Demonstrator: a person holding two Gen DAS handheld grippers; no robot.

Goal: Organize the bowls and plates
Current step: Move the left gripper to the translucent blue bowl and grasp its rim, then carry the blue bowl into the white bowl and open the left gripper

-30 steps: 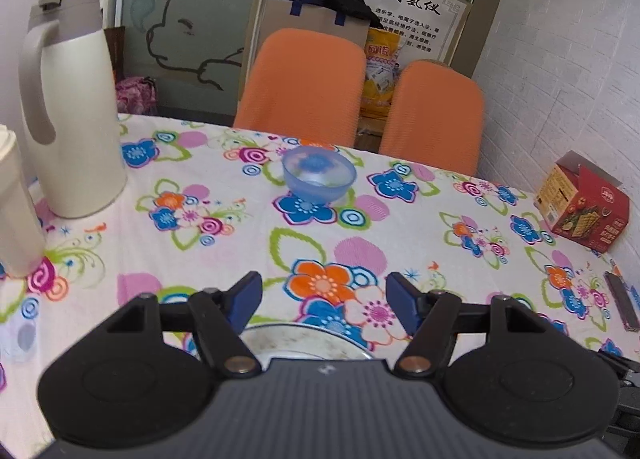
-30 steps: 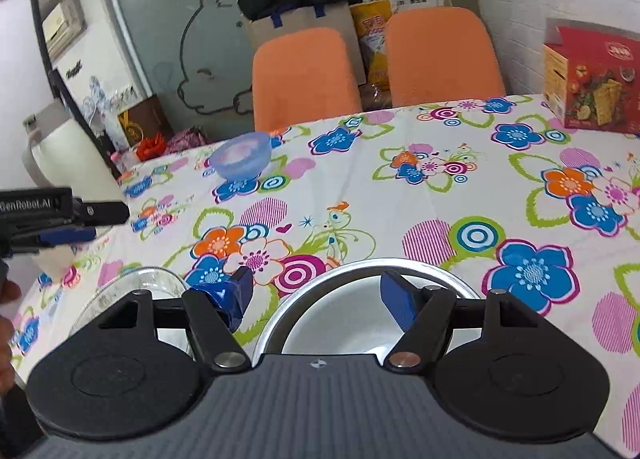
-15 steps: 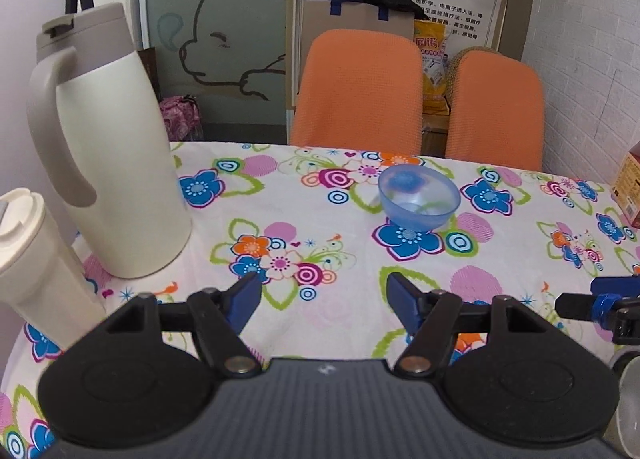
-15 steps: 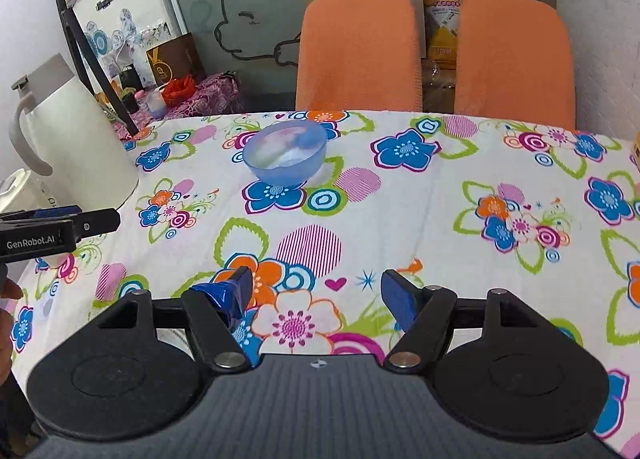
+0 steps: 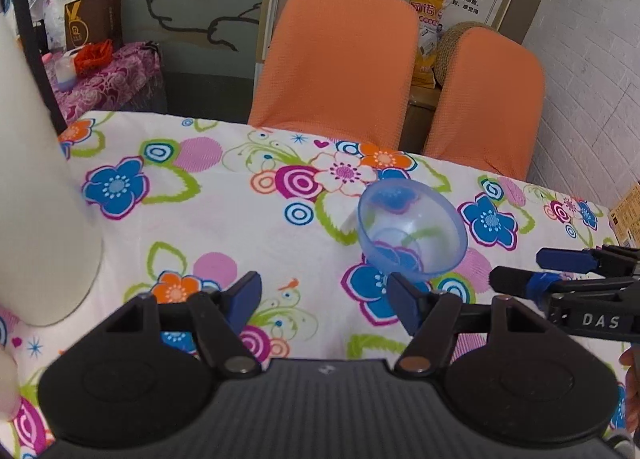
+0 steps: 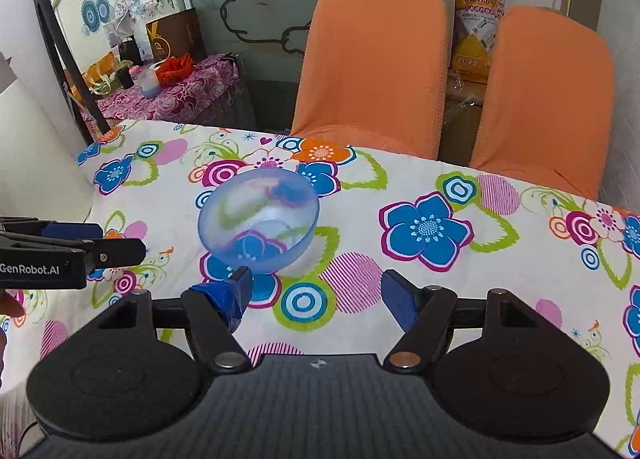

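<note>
Room: two orange chairs (image 6: 372, 71) stand behind the table, in front of a glass panel with a cartoon outline and a cardboard box; a white brick wall runs along the right.
Table (image 5: 240, 219): covered by a white cloth printed with bright flowers and rings.
Bowl (image 6: 258, 221): a translucent blue bowl sits upright on the cloth near the far side of the table, in front of the left chair; nothing shows inside it.
Left gripper (image 5: 324, 299): jaws spread wide with nothing between them, low over the cloth; the bowl lies just ahead of its right finger.
Right gripper (image 6: 316, 295): jaws likewise apart and holding nothing; its left fingertip, wrapped in blue tape, sits just short of the bowl's near side, and whether it touches cannot be told.
Pairing: each gripper shows in the other's view, flanking the bowl from either side.
Jug (image 5: 36, 199): a cream container stands at the left edge of the table, well apart from the bowl.
</note>
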